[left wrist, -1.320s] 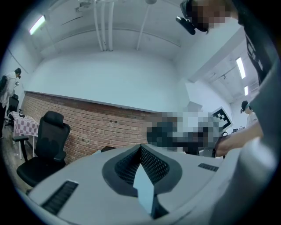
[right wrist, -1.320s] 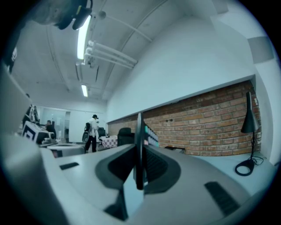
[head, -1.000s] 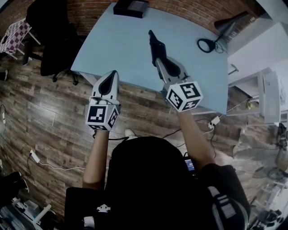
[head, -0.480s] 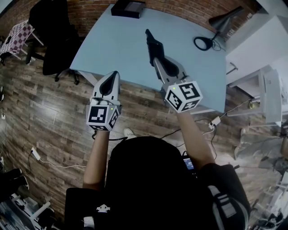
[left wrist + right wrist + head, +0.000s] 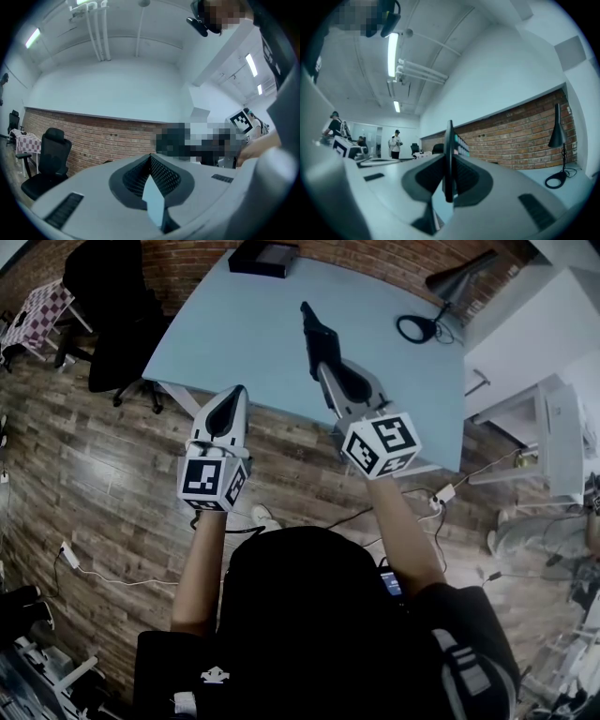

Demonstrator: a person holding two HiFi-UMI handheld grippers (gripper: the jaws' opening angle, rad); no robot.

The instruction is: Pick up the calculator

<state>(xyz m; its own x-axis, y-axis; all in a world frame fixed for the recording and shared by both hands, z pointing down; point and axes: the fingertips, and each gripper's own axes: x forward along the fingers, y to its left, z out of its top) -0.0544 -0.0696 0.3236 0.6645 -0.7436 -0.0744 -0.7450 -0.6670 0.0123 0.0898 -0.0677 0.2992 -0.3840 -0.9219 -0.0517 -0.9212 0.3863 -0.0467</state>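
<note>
Calculator (image 5: 310,324) clamped edge-on in my right gripper (image 5: 325,365), over bench (image 5: 234,329); my left gripper (image 5: 236,397) closed, seemingly empty.

The calculator (image 5: 316,337) hangs above the table (image 5: 234,343), box (image 5: 261,257) at its far edge, lamp (image 5: 457,279) right, chair (image 5: 117,315) left.

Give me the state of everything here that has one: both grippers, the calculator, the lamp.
Left gripper: shut, empty.
Right gripper: shut on the calculator.
Thin black calculator: held on edge.
Black desk lamp: upright on the light blue table.
</note>
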